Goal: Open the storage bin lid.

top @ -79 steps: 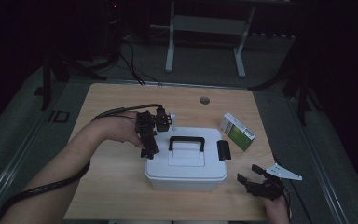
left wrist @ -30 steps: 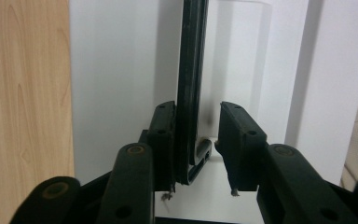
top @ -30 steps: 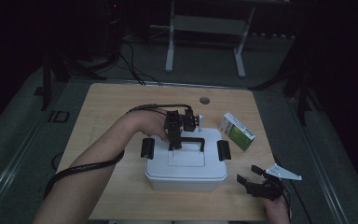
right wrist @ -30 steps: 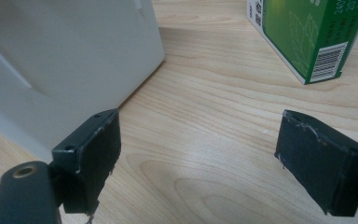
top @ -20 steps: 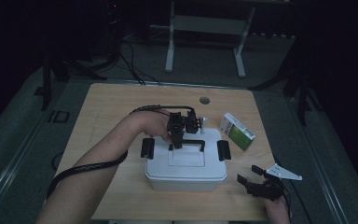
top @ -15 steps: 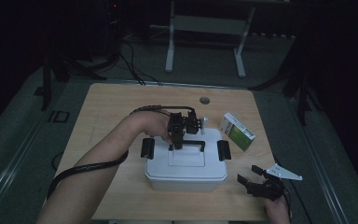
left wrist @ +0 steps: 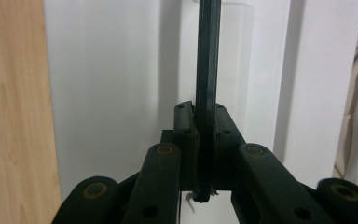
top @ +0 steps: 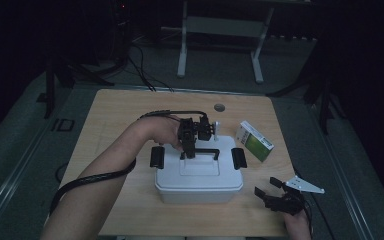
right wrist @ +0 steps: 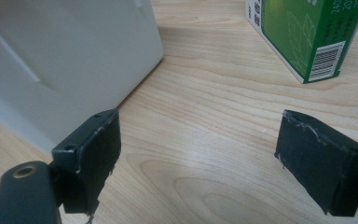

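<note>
Lifting straight up suits the left gripper (left wrist: 204,154), clamped on the black handle (top: 200,150) of the white box (top: 198,175) (right gripper (right wrist: 200,158) gapes idle).

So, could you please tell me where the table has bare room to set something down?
The table is bare left of the white box, and along the far edge behind the left gripper. It is crowded on the right, between the green carton and the right gripper.
</note>
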